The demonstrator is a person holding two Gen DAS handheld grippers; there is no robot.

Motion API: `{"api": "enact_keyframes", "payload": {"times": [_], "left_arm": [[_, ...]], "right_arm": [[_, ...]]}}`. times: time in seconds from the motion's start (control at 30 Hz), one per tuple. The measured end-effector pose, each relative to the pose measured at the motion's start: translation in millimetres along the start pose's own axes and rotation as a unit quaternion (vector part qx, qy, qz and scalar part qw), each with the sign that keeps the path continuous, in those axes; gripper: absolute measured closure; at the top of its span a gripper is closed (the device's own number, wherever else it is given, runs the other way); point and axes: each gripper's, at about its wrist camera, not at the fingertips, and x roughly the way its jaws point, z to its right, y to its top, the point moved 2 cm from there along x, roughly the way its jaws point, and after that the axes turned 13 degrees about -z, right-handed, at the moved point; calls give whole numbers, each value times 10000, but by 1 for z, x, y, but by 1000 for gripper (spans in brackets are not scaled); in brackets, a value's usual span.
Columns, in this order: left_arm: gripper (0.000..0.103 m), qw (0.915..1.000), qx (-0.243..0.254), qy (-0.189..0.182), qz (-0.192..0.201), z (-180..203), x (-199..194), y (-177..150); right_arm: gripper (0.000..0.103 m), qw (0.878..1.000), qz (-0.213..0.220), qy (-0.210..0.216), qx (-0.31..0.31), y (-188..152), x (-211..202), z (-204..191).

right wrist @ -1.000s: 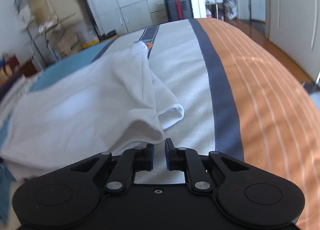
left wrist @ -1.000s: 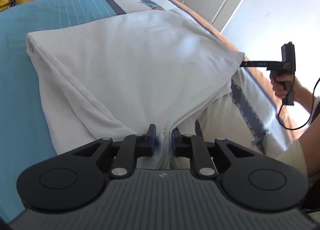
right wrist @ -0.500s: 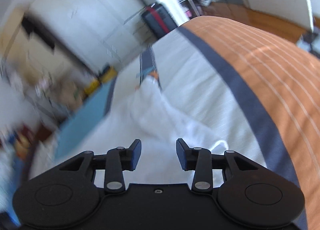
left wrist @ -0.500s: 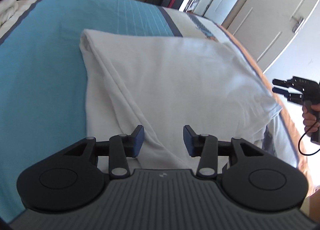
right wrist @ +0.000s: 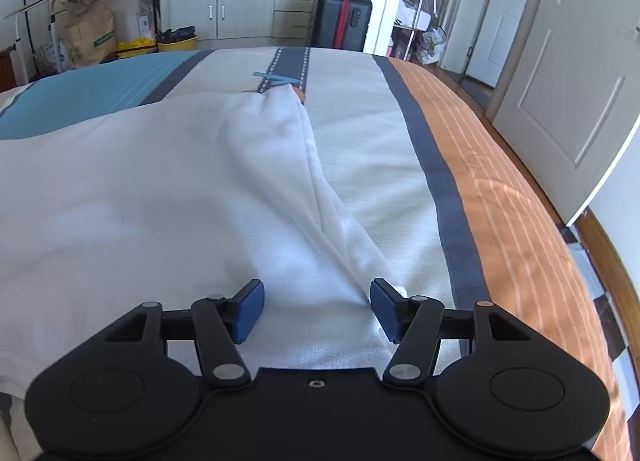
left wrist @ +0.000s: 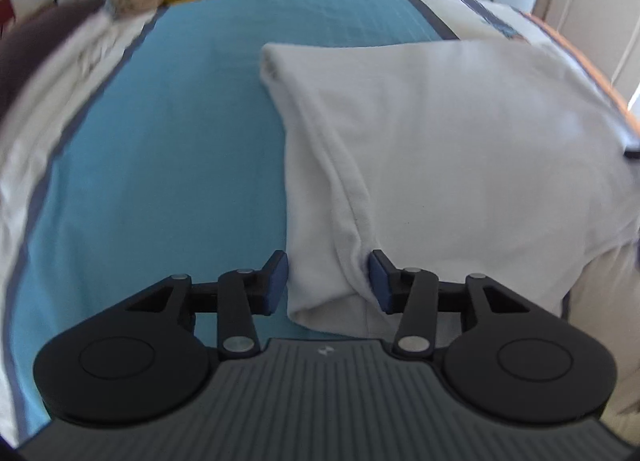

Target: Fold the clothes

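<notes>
Lying Folded: One White Cloth on the Bed

Resting flat on the striped bed cover (right wrist: 452,197) is one soft white cotton garment (left wrist: 460,133). It lies across the blue band and the cream band of the bed. One long side is doubled over into a thick edge, and the other long side shows a doubled flap too. So it lies partly folded, and it may need more folds or it may be done.

The cloth looks light and floppy. It bends anywhere and will sag if you lift it by one spot. The best places to take hold are the thick doubled edges near the corners, one corner for each gripper.

There are two grippers. The left gripper (left wrist: 328,277) has its jaws wide apart, with the near corner of the cloth lying between them. The right gripper (right wrist: 316,311) is also spread wide, holding nothing, over the other near corner.

One black suitcase (right wrist: 340,19) stands far behind the bed.
</notes>
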Motion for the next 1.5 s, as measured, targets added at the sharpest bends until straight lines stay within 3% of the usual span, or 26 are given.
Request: {"api": "enact_keyframes", "payload": {"times": [0.13,0.23,0.27,0.43,0.5,0.6,0.63,0.67,0.7,0.73,0.77,0.83,0.87,0.9,0.97,1.03,1.17,1.23,1.3,1.37,1.43,1.5], "left_arm": [[58,9993,-297,-128,210,-14,-9,3],[57,9902,-587,-1253,173,-21,-8,8],[57,9870,-644,-1473,71,-23,-5,7],[52,9830,-411,-1708,-532,-11,10,2],[38,9790,-351,-1947,-504,-7,6,-4],[39,9821,-265,-1796,-495,-3,8,-9],[41,9831,-279,-1732,-530,-3,11,-9],[61,9839,-294,-1668,-565,-3,14,-9],[94,9864,-289,-1520,-553,-2,15,-8],[95,9898,-260,-1322,-467,-3,13,-8],[96,9917,-217,-1231,-297,-3,7,-8],[96,9936,-125,-1121,84,1,-6,-7],[96,9934,-140,-1110,235,1,-12,-7],[96,9929,-173,-1114,372,1,-18,-8],[96,9918,-241,-1134,545,-1,-25,-8],[96,9919,-318,-1147,449,-4,-22,-10],[97,9940,-391,-976,-307,-11,0,-14],[96,9935,-449,-972,-393,-13,5,-11],[95,9933,-497,-978,-361,-14,4,-12],[94,9925,-585,-1024,-325,-18,2,-15],[93,9904,-739,-1131,-303,-26,2,-21],[93,9855,-1004,-1359,-152,-38,-3,-23]], "right_arm": [[33,9999,-70,-6,110,1,5,2],[30,9998,-94,-3,165,0,7,2],[28,9998,-95,-14,189,0,7,3],[22,9991,-132,116,390,-1,8,11],[22,9970,-132,438,620,-2,3,22],[22,9914,-96,723,1083,-5,-4,45],[22,9895,-99,759,1224,-6,-5,53],[22,9873,-152,766,1386,-8,-3,60],[22,9841,-259,801,1562,-10,1,66],[22,9796,-413,928,1733,-14,7,71],[26,9748,-537,1162,1829,-19,12,74],[58,9748,-479,1415,1656,-26,10,72],[90,9743,-432,1565,1560,-27,6,70],[93,9715,-368,1748,1556,-29,1,70],[93,9670,-173,1974,1599,-29,-10,74],[93,9632,-62,2078,1704,-30,-15,80],[95,9767,-348,1501,1493,-32,-5,80],[94,9870,-461,1064,1110,-31,1,66],[88,9933,-438,657,849,-31,3,56],[69,9962,-381,354,705,-32,4,52],[59,9947,-329,338,909,-34,1,62],[59,9905,-191,568,1237,-30,-11,73]]}}
